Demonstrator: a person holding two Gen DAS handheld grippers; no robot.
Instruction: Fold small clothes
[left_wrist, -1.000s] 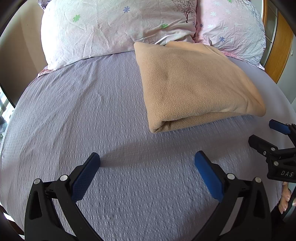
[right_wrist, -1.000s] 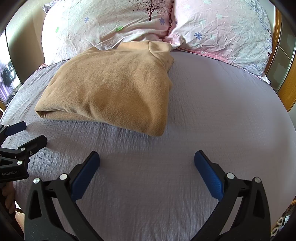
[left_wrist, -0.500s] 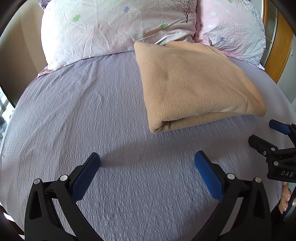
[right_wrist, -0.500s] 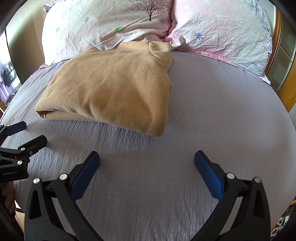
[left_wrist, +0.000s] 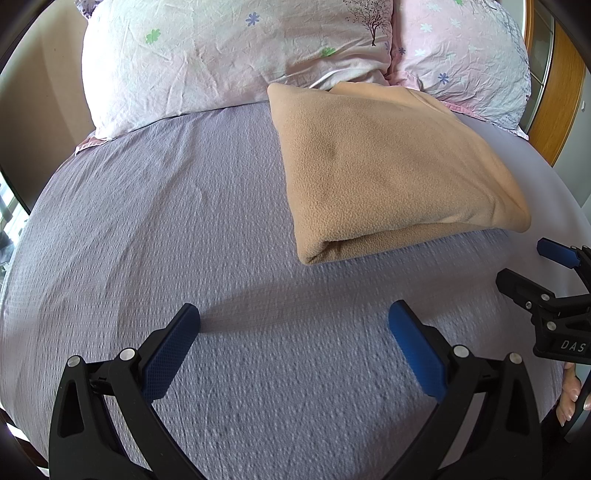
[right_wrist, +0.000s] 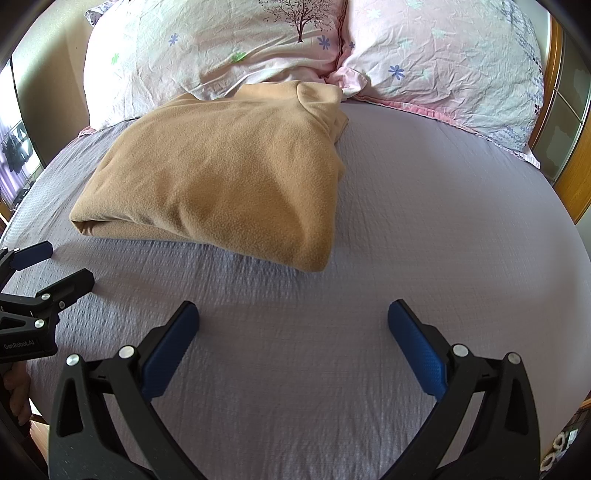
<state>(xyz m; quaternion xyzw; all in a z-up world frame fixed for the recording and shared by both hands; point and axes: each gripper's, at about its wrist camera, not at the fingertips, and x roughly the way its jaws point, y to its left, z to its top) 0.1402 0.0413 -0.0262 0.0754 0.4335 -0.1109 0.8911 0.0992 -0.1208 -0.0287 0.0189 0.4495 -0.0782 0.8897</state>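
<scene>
Folded tan fleece (left_wrist: 388, 173) ahead by bed's (left_wrist: 147, 221) head edge, long axis toward pillows (left_wrist: 221, 51); L gripper (left_wrist: 293, 328) & R gripper (right_wrist: 293, 328) both wide, empty, abt equally near.

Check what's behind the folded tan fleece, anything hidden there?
Behind the tan fleece sit two floral pillows, with its far edge against them. The pillows' lower edges and the sheet under the fleece are covered.

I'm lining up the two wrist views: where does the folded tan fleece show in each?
Left wrist view: the folded tan fleece lies right of centre, upper half, its far edge against the pillows.
Right wrist view: the folded tan fleece lies left of centre, upper half.
Shared landmark: the tree print on the pillow behind it.
</scene>
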